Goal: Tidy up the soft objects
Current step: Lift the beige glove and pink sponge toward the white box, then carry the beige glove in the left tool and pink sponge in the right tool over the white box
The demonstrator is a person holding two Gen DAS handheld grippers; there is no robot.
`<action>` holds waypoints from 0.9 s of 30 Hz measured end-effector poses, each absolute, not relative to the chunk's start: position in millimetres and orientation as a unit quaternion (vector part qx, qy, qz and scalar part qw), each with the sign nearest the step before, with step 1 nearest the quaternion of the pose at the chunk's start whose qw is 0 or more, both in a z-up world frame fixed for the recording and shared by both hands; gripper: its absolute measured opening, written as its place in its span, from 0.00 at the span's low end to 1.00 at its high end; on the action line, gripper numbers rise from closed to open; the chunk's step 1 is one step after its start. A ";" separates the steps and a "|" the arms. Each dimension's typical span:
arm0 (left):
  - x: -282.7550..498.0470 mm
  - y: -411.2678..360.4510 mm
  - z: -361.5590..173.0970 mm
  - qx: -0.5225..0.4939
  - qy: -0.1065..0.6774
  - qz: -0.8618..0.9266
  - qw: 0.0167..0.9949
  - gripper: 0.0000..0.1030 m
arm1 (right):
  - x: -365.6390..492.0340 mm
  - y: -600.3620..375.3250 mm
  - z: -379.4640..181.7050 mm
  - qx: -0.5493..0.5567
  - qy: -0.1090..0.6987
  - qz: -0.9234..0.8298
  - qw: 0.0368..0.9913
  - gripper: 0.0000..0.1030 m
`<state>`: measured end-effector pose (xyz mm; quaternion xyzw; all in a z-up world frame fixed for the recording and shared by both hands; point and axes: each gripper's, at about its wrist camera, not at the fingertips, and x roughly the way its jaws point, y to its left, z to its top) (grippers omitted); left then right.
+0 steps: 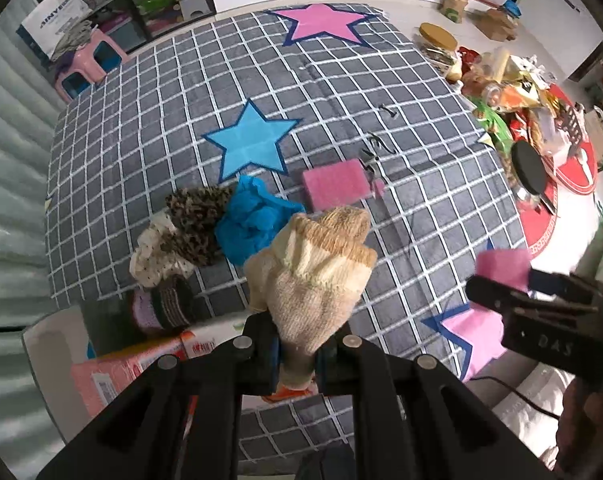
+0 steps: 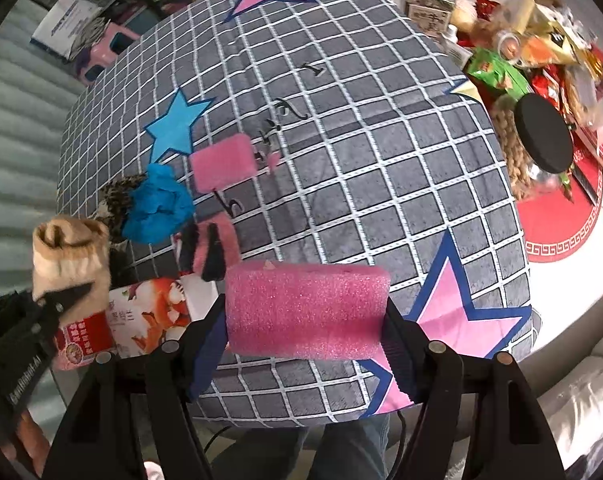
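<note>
Right wrist: pink, grainy foam sponge [image 2: 306, 309].

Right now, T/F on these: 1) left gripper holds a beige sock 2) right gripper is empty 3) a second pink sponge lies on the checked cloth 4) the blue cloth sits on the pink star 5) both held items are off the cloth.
1) Left gripper holds a beige sock: true, jaws shut on it.
2) Right gripper is empty: false. It clamps a pink sponge between its fingers.
3) A second pink sponge lies on the checked cloth: true.
4) The blue cloth sits on the pink star: false. It lies beside the leopard-print fabric, just below the blue star.
5) Both held items are off the cloth: true.
</note>
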<state>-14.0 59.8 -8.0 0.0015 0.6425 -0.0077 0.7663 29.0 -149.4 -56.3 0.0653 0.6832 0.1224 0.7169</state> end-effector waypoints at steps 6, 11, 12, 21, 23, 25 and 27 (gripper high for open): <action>-38.7 62.5 -10.5 -0.001 0.653 -0.023 0.757 0.13 | 19.6 -131.8 -50.3 0.049 0.685 0.140 0.713 0.70; -61.4 71.7 -8.2 0.005 0.654 -0.023 0.756 0.13 | 6.2 -113.1 -48.6 0.032 0.687 0.160 0.708 0.70; -64.9 74.0 -7.9 0.005 0.654 -0.023 0.756 0.13 | 2.7 -108.2 -48.8 0.028 0.688 0.165 0.706 0.70; -105.6 95.0 -0.4 -0.004 0.656 -0.019 0.755 0.13 | -19.7 -76.1 -45.8 -0.001 0.691 0.203 0.694 0.70; -114.1 98.3 1.5 -0.008 0.656 -0.018 0.755 0.13 | -23.8 -68.7 -44.3 -0.008 0.691 0.211 0.691 0.70; -121.7 102.2 3.1 -0.014 0.655 -0.014 0.755 0.13 | -27.8 -59.3 -42.6 -0.017 0.690 0.222 0.689 0.70; -127.6 106.0 3.9 -0.021 0.655 -0.009 0.755 0.13 | -31.0 -49.9 -40.6 -0.026 0.688 0.232 0.687 0.70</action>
